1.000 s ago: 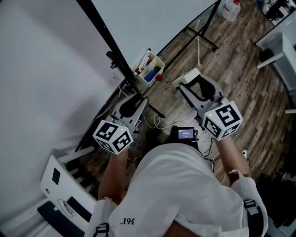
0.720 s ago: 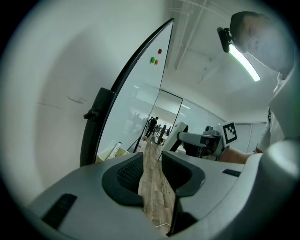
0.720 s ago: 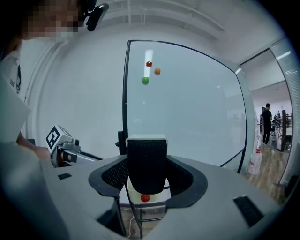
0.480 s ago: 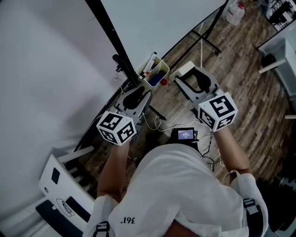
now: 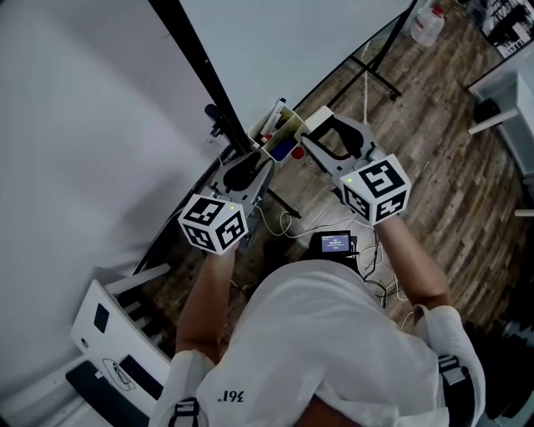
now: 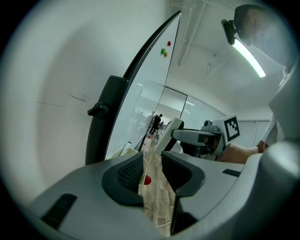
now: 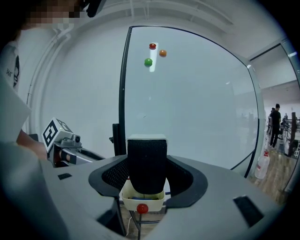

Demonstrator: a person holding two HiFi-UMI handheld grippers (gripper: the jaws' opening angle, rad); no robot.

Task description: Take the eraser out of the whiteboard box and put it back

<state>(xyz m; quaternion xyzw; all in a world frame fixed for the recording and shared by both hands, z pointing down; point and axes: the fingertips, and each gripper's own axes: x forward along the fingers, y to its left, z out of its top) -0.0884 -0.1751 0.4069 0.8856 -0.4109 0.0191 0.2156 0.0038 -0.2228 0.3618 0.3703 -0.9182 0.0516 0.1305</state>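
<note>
My right gripper (image 7: 146,177) is shut on the eraser (image 7: 146,161), a black felt block with a white top, upright between the jaws. Right below it hangs the cream whiteboard box (image 7: 143,200) with a red knob (image 7: 142,208) on its front. From the head view, the eraser (image 5: 315,119) sits at the box's (image 5: 281,127) right rim, with my right gripper (image 5: 310,132) beside it. Markers and something blue stick out of the box. My left gripper (image 5: 249,167) hovers lower left of the box, open by a narrow gap (image 6: 152,176) with nothing in it.
The whiteboard (image 7: 187,93) carries three coloured magnets (image 7: 154,54); its black post (image 5: 200,75) and stand legs (image 5: 371,75) run beside the box. A small screen device (image 5: 335,242) with cables lies on the wood floor. A plastic bottle (image 5: 425,23) stands far right.
My right gripper has carried the eraser left and up, from clear of the box to its right rim. The left gripper has edged slightly up toward the box.
</note>
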